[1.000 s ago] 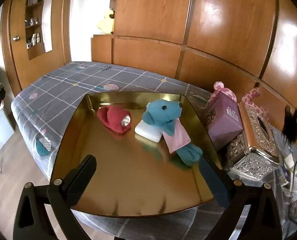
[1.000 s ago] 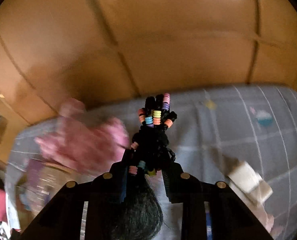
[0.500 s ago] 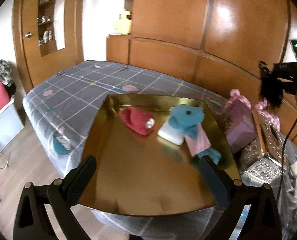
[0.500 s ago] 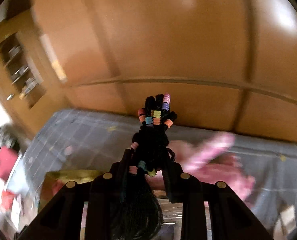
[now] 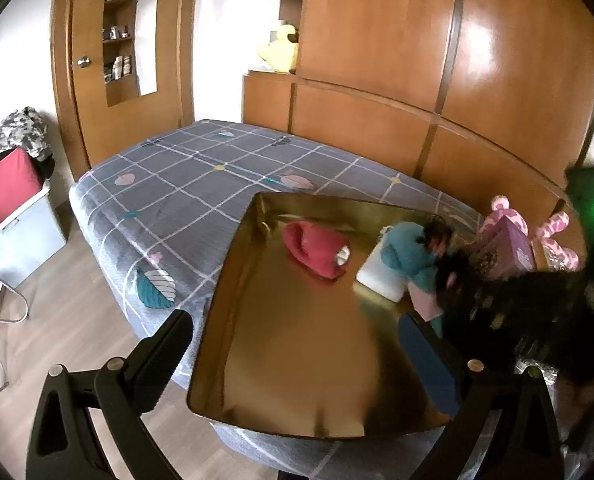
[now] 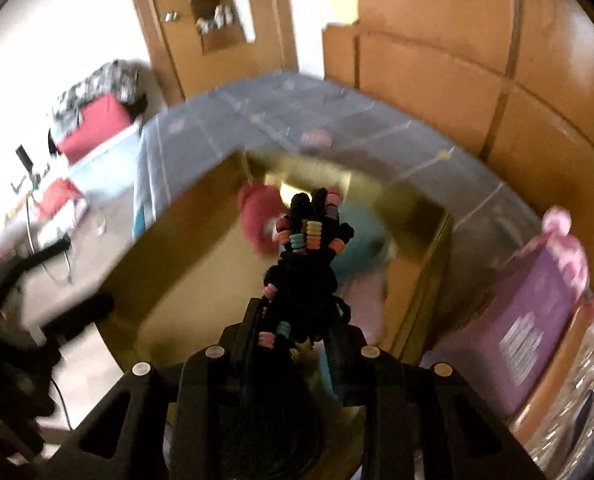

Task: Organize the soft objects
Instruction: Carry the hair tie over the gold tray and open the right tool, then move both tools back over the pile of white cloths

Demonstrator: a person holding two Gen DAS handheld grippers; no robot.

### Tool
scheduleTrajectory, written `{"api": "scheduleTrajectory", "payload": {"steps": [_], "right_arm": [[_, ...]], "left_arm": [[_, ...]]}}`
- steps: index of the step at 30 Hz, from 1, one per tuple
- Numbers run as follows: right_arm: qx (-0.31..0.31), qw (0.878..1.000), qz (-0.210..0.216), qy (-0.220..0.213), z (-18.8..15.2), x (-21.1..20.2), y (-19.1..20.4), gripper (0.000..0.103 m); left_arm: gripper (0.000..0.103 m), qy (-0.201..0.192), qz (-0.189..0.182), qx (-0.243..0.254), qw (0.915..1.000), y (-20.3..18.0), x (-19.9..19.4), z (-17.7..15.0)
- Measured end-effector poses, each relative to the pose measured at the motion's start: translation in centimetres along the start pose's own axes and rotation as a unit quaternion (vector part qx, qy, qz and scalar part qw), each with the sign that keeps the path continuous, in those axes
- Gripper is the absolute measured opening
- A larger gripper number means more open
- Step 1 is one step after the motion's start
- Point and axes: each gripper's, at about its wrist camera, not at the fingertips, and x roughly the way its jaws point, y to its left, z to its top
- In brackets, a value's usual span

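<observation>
one black beaded doll (image 6: 311,248) points forward out of the right tool (image 6: 297,320).

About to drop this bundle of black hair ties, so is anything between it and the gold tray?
Nothing visible blocks it. The right gripper holds the hair ties over the gold tray, whose near half looks bare.

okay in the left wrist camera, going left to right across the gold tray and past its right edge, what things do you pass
Red plush slipper → white block → blue plush toy → black hair bundle held by the right gripper, partly blurred → purple box just beyond the gold tray → pink spotted plush.
</observation>
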Motion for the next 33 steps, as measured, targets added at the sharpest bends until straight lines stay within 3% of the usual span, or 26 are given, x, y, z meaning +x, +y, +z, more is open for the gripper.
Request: {"api": "scheduleTrajectory", "payload": {"steps": [3, 7, 20, 33], "right_arm": [[0.002, 1.0, -0.01, 0.023, -1.7, 1.1, 0.3, 0.032], [0.012, 0.999, -0.041, 0.023, -3.4, 0.6, -0.3, 0.035], [0.07, 0.995, -0.059, -0.049, -4.8, -5.1, -1.9, 0.041], [0.136, 0.979, -0.101, -0.114, -9.3, -12.5, -5.6, 0.042]], "left_arm": [[0.103, 0.002, -0.004, 0.008, 1.0, -0.6, 0.0, -0.2], [0.103, 0.006, -0.008, 0.015, 0.9998, -1.2, -0.1, -0.4], [0.103, 0.006, -0.027, 0.042, 0.9987, -3.5, -0.9, -1.0], [0.103, 0.002, -0.064, 0.08, 0.9947, -6.8, -2.1, -1.2]]}}
